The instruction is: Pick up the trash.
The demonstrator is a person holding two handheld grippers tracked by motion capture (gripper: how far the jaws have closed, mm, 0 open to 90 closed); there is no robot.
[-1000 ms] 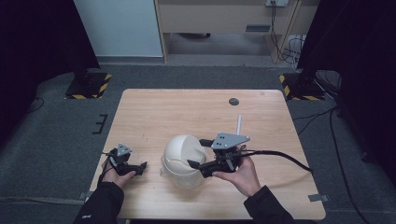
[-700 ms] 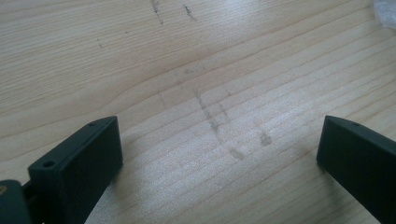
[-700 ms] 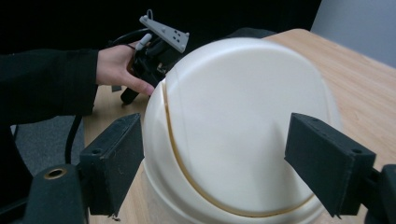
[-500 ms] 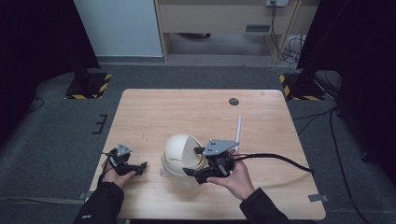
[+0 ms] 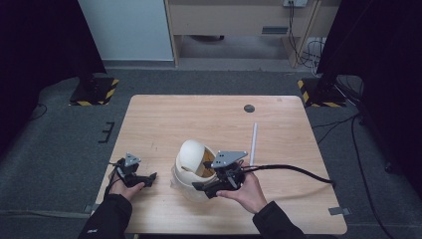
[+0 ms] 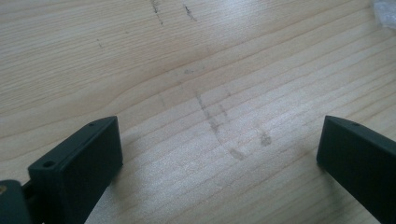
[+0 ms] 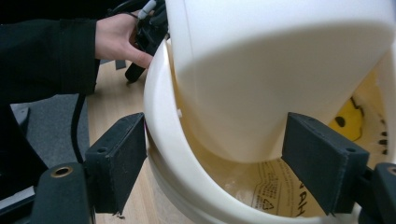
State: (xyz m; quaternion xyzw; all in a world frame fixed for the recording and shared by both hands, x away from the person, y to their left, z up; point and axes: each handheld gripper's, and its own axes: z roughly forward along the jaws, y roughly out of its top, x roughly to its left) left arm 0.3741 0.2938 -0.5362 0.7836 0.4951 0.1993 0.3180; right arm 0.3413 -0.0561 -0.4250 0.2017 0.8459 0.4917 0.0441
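Observation:
A white round container (image 5: pixel 186 185) stands near the table's front edge, its domed lid (image 5: pixel 191 154) tipped up. Yellow packaging (image 7: pixel 350 119) lies inside. My right gripper (image 5: pixel 200 186) reaches in from the container's right side. In the right gripper view the right gripper (image 7: pixel 217 140) is open, its jaws wide apart on either side of the lid (image 7: pixel 280 70) and over the rim (image 7: pixel 161 140). My left gripper (image 5: pixel 147 178) rests low at the table's front left. It is open over bare wood (image 6: pixel 223 140), holding nothing.
A thin white tube (image 5: pixel 254 143) lies on the table (image 5: pixel 164 119) right of the container. A small dark disc (image 5: pixel 249 108) sits near the far edge. The right gripper's cable (image 5: pixel 298 170) trails off to the right.
My right gripper has moved left onto the container, and the domed lid has tipped up, showing the yellow inside. The left gripper has stayed put.

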